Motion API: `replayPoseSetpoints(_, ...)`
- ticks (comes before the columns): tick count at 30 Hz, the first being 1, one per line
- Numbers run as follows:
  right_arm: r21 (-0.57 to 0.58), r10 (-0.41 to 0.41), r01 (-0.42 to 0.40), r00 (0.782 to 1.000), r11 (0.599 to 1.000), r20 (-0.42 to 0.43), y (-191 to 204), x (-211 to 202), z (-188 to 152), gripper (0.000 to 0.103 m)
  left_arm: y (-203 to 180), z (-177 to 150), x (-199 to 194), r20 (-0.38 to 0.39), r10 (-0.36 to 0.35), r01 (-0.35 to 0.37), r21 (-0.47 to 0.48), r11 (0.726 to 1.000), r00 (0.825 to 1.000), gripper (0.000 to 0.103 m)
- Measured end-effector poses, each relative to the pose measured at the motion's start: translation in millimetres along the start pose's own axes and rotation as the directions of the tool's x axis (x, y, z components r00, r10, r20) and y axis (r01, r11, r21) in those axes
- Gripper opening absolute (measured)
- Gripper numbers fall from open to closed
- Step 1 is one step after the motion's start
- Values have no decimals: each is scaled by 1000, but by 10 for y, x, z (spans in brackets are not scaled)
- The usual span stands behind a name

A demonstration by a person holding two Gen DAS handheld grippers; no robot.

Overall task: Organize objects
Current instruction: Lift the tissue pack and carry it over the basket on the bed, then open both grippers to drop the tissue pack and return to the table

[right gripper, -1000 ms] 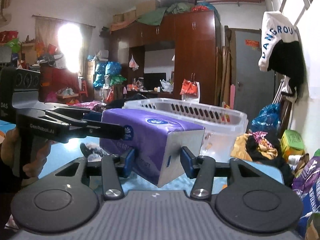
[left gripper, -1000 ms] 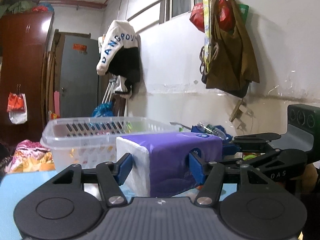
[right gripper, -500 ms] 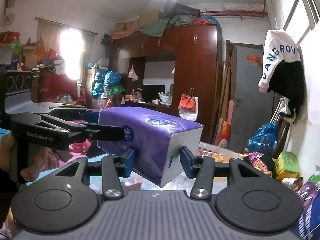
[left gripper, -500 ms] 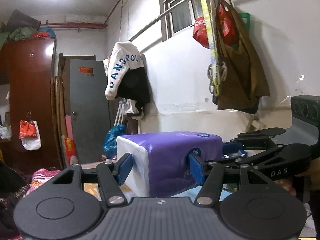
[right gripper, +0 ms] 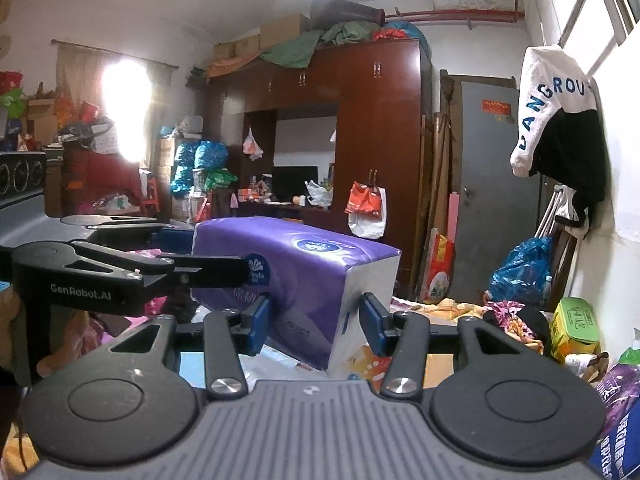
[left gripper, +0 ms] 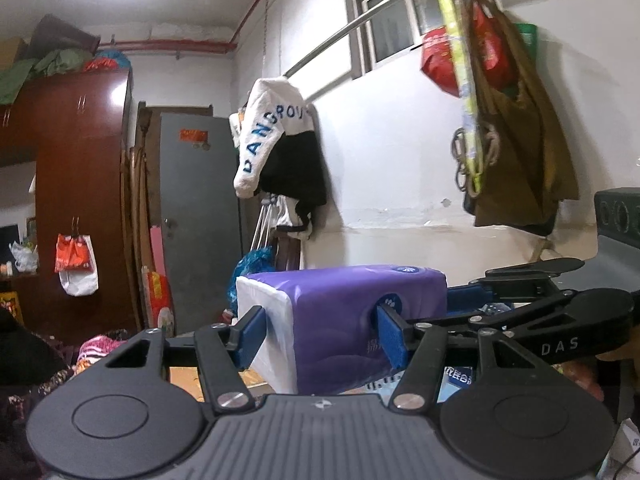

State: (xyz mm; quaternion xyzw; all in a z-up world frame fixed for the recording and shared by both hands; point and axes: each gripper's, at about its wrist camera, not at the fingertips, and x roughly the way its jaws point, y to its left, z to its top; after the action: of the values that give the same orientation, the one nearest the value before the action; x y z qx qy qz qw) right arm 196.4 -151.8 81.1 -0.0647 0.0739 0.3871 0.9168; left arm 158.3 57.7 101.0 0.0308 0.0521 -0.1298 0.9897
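A purple tissue pack (left gripper: pixel 340 312) with white ends hangs in the air, gripped from both ends. My left gripper (left gripper: pixel 320 336) is shut on its near white end, blue pads pressing both sides. From the right, the right gripper (left gripper: pixel 432 312) clamps the far end. In the right wrist view the same pack (right gripper: pixel 304 256) sits tilted between the pads of my right gripper (right gripper: pixel 314 324), shut on its white end. The left gripper (right gripper: pixel 204 252) comes in from the left, held by a hand (right gripper: pixel 6 320).
A brown wardrobe (right gripper: pixel 376 128) and a grey door (left gripper: pixel 196 216) stand behind. A white and black jacket (left gripper: pixel 280 148) and bags (left gripper: pixel 512 128) hang on the right wall. Clothes, a blue bag (right gripper: pixel 520 264) and a green box (right gripper: pixel 574 320) lie low at the right.
Both grippers have risen with the tissue pack between them. The white basket behind the pack has dropped out of both views, and more of the ceiling shows.
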Motion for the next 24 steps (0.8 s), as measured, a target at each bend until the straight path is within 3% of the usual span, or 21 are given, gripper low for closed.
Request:
replayPoseSetpoints(11, 51, -32, 39, 989, 998, -145, -207, 438, -146, 51, 257, -156, 677, -176, -9, 4, -32, 999, 984, 63)
replayPoseSetpoints(17, 93, -32, 48, 984, 994, -174, -278, 488, -148, 55, 279, -182, 751, -205, 43, -50, -28, 998, 978, 64)
replayPoseSetpoints(21, 87, -110, 123, 984, 989, -140, -283, 272, -144, 88, 255, -225, 632, -202, 112, -110, 18, 994, 973, 70)
replayPoseSetpoints(24, 129, -105, 121, 987, 984, -118, -283, -20, -213, 95, 258, -226, 340, -157, 95, -101, -29, 994, 983, 74)
